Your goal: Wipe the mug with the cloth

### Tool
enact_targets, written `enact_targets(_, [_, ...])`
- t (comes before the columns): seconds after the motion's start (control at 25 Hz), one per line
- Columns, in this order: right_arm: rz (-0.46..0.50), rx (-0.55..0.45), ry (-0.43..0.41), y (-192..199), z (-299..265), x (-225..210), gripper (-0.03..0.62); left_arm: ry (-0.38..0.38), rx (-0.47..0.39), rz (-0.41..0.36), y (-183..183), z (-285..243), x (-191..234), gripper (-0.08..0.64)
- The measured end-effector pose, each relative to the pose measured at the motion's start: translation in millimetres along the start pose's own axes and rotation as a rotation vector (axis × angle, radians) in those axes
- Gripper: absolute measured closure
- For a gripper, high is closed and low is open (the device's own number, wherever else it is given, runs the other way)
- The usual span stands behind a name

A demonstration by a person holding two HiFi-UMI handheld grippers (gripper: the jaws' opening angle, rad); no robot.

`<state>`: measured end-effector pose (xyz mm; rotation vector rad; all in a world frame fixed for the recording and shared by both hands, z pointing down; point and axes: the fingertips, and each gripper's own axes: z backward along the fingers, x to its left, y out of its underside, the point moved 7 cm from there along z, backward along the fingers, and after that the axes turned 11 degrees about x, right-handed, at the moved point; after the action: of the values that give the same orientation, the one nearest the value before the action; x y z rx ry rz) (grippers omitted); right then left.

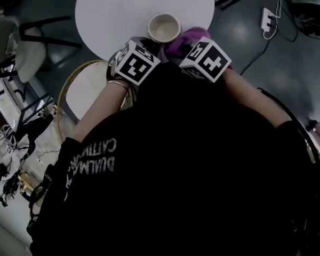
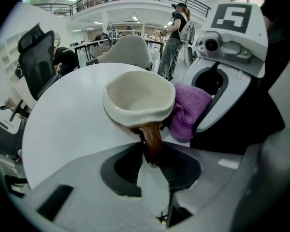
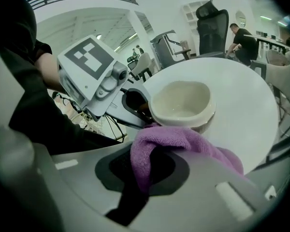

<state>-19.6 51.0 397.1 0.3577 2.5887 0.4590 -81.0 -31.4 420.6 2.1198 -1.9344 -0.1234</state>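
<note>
A cream mug (image 1: 164, 28) with a brown handle (image 2: 152, 141) stands near the front edge of the round white table (image 1: 117, 9). My left gripper (image 2: 152, 161) is shut on that handle, which sits between its jaws. The mug (image 2: 137, 98) is upright and looks empty inside. My right gripper (image 3: 145, 166) is shut on a purple cloth (image 3: 176, 141), and the cloth (image 2: 186, 110) presses against the mug's (image 3: 183, 103) near side, just below the rim. In the head view both marker cubes sit side by side below the mug, with the cloth (image 1: 182, 40) between the right cube and the mug.
A beige chair (image 1: 88, 87) stands under the table's near left edge. A power strip (image 1: 268, 20) with cables lies on the dark floor at the right. Office chairs (image 3: 212, 30) and people stand further back in the room.
</note>
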Motion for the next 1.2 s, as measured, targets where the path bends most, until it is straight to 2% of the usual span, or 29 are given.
enact_targets(0.12, [0.032,0.01,-0.025,-1,12,-8,0.538,-0.026,-0.013,0.019,0,6,0,0.479])
enact_targets(0.28, [0.057,0.029,-0.057,2,25,-20,0.538,-0.059,0.019,0.06,-3,9,-2,0.479])
enact_targets(0.52, [0.058,-0.006,-0.076,18,61,-67,0.538,-0.09,0.063,0.139,-27,4,-8,0.477])
enact_targets(0.76, [0.064,-0.089,-0.05,5,90,-96,0.54,-0.064,0.081,0.261,-8,9,-4,0.376])
enact_targets(0.92, [0.055,-0.156,-0.095,2,117,-126,0.541,-0.099,0.082,0.376,-9,4,-3,0.373])
enact_targets(1.04, [0.082,-0.182,-0.125,-8,156,-134,0.541,-0.133,0.039,0.498,-23,21,-13,0.374])
enact_targets(1.2, [0.137,-0.22,-0.119,-16,209,-136,0.541,-0.188,-0.032,0.623,-49,52,-30,0.374])
